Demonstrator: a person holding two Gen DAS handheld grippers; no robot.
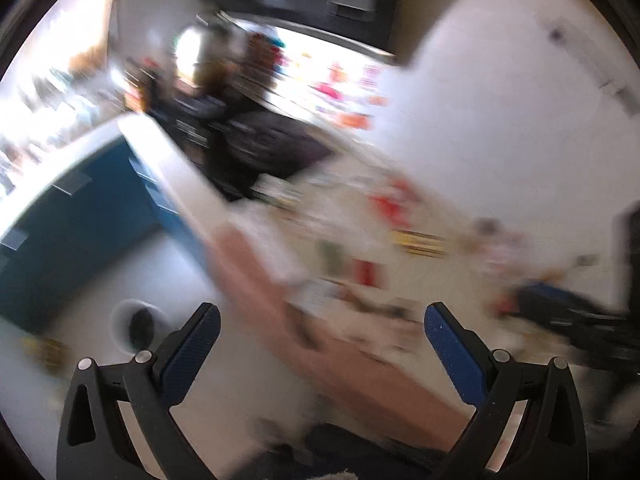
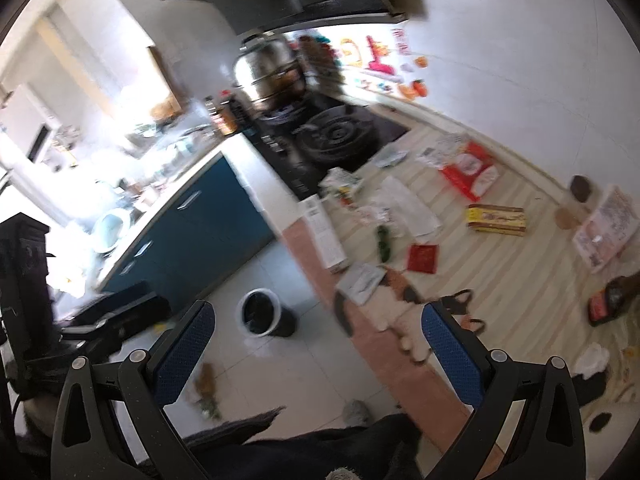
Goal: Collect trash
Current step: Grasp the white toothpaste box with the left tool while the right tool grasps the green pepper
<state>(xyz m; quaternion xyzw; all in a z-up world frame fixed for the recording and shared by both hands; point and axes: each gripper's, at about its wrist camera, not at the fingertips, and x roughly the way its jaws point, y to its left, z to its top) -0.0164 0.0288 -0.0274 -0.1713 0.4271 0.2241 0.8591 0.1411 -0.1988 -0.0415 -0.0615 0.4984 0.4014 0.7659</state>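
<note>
Both views look down on a kitchen counter [image 2: 480, 248] strewn with trash: a yellow box [image 2: 496, 220], a red packet [image 2: 422, 258], a red and white bag [image 2: 472, 174], white wrappers [image 2: 408, 208], a long white box [image 2: 324, 232] and a brown bottle [image 2: 612, 298]. A black-lined waste bin [image 2: 262, 312] stands on the floor below. My right gripper [image 2: 318, 328] is open and empty, above the counter edge. My left gripper [image 1: 322, 336] is open and empty; its view is blurred, with the bin [image 1: 138, 326] at lower left.
A gas stove [image 2: 332, 136] with a steel pot [image 2: 268, 72] stands at the counter's far end. Blue cabinets [image 2: 208, 224] line the left side. Scraps lie on the tiled floor [image 2: 208, 388]. A dark object [image 2: 112, 312] sits at the left.
</note>
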